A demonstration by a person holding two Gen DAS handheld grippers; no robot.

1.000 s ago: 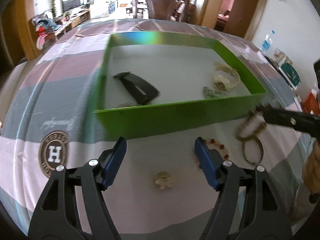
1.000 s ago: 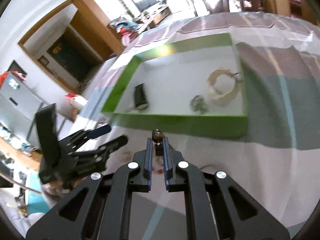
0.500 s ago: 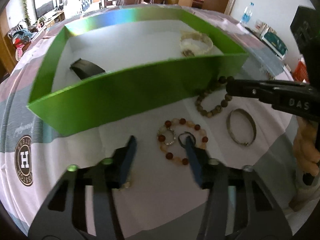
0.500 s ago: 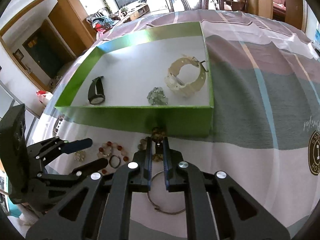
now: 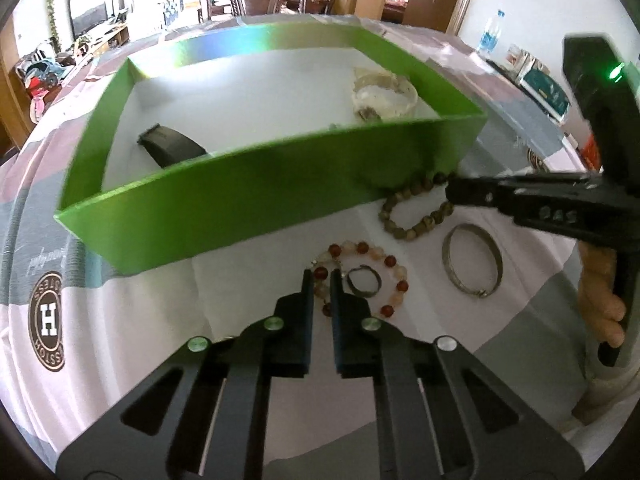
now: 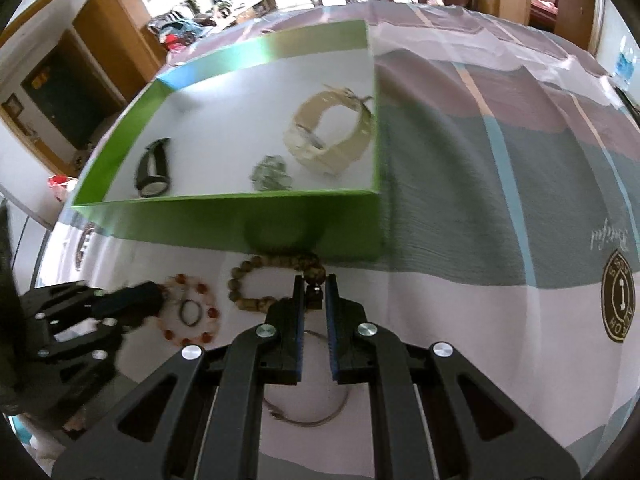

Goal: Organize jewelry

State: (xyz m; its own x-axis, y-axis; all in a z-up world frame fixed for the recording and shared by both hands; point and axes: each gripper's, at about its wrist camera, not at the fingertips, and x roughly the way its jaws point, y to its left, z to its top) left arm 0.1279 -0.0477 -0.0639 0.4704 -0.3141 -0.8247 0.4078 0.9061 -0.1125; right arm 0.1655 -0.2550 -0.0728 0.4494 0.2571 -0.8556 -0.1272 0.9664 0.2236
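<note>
Just outside the green box (image 5: 248, 204), the left gripper (image 5: 319, 277) pinches the red-and-orange bead bracelet (image 5: 394, 270) on the tablecloth (image 6: 460, 320); the right gripper (image 6: 314, 284) clamps the brown bead bracelet (image 6: 256, 268) beside the box wall.

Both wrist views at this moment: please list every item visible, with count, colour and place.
green box: 1, green walls, white floor, on the table
black watch: 1, black, in the box, left side
cream watch: 1, cream, in the box, right side
green trinket: 1, grey-green, in the box by the near wall
brown bead bracelet: 1, brown, on the cloth before the box
red bead bracelet: 1, red and pale, on the cloth
small ring: 1, dark metal, inside the red bracelet
metal bangle: 1, silver, on the cloth
tablecloth: 1, pink and grey checks
left tool: 1, black, shut on the red bracelet
right tool: 1, black, shut on the brown bracelet
</note>
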